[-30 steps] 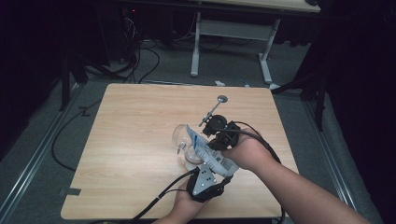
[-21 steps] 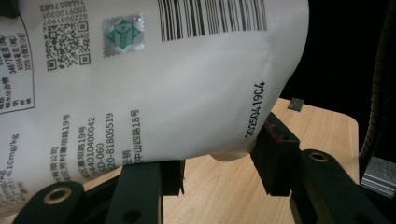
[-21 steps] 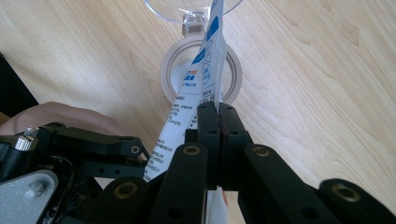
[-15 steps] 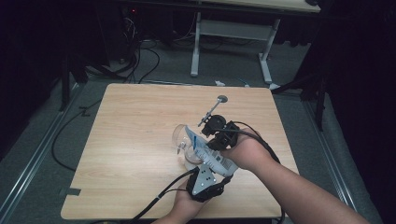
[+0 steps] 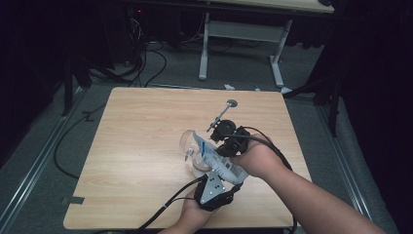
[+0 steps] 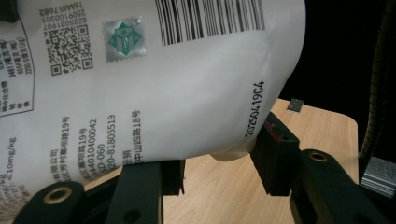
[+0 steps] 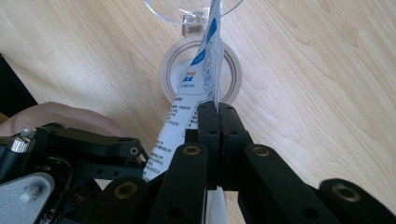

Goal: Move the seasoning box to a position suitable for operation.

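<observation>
Both grippers (image 6: 215, 172) (image 7: 218, 121) clamp the white pouch (image 6: 140, 79), stamped "20250419C4", barcode above.

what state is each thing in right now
pouch: held off the table, tilted, top end over the jar
left hand-held gripper: jaws on either side of the pouch's bottom; grip unclear
right hand-held gripper: shut on the pouch's edge
jar: upright on the table, open
lid: clear, flipped open
spoon: lying on the table, untouched
</observation>
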